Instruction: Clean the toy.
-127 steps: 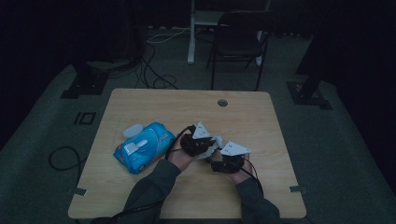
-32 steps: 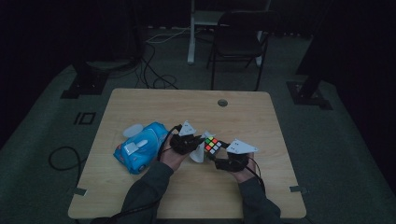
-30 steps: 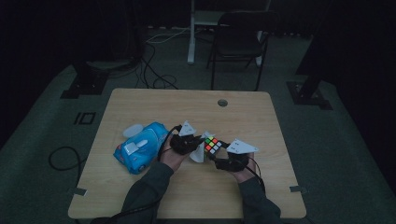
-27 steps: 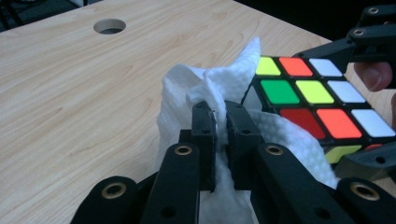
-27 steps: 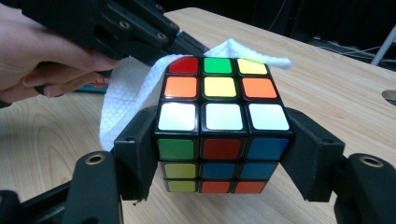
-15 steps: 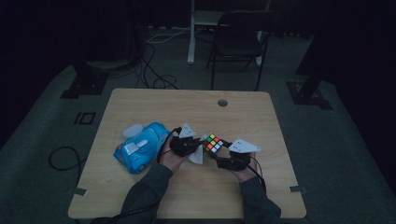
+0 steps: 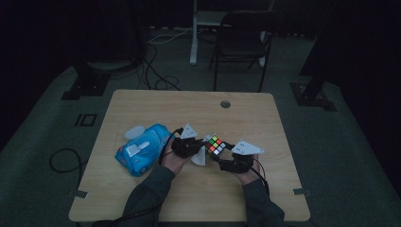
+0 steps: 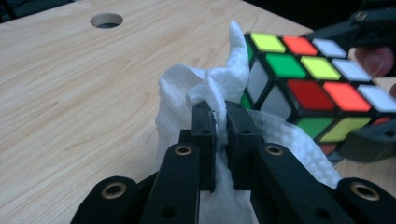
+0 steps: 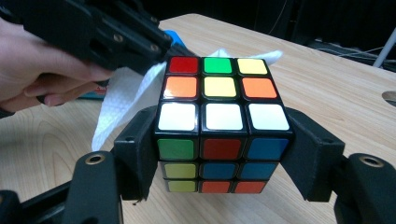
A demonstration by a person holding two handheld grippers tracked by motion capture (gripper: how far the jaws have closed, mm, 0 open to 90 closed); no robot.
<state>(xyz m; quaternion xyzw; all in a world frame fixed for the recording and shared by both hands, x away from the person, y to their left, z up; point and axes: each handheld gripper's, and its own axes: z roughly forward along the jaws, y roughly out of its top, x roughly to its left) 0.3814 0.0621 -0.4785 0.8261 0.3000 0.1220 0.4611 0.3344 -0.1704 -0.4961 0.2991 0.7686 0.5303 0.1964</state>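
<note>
A scrambled puzzle cube (image 9: 223,122) sits clamped between the jaws of my right gripper (image 9: 223,154), held just above the table (image 7: 246,113). In the high view the cube (image 7: 215,144) shows between both hands. My left gripper (image 8: 221,128) is shut on a white wipe (image 8: 187,93), whose folds press against the cube's (image 8: 313,79) side. In the right gripper view the wipe (image 9: 119,100) hangs from the left gripper (image 9: 161,49) at the cube's left face. From above, the left gripper (image 7: 202,147) and right gripper (image 7: 222,158) meet at the table's middle.
A blue pack of wipes (image 7: 142,149) lies on the table left of my left hand. A round cable hole (image 7: 225,104) is at the table's far side. A chair (image 7: 241,42) stands beyond the table.
About four seconds ago the wipe covered the cube between the grippers; now the cube's coloured top shows and the wipe sits at its left side. Both hands shifted only slightly over the last second.
</note>
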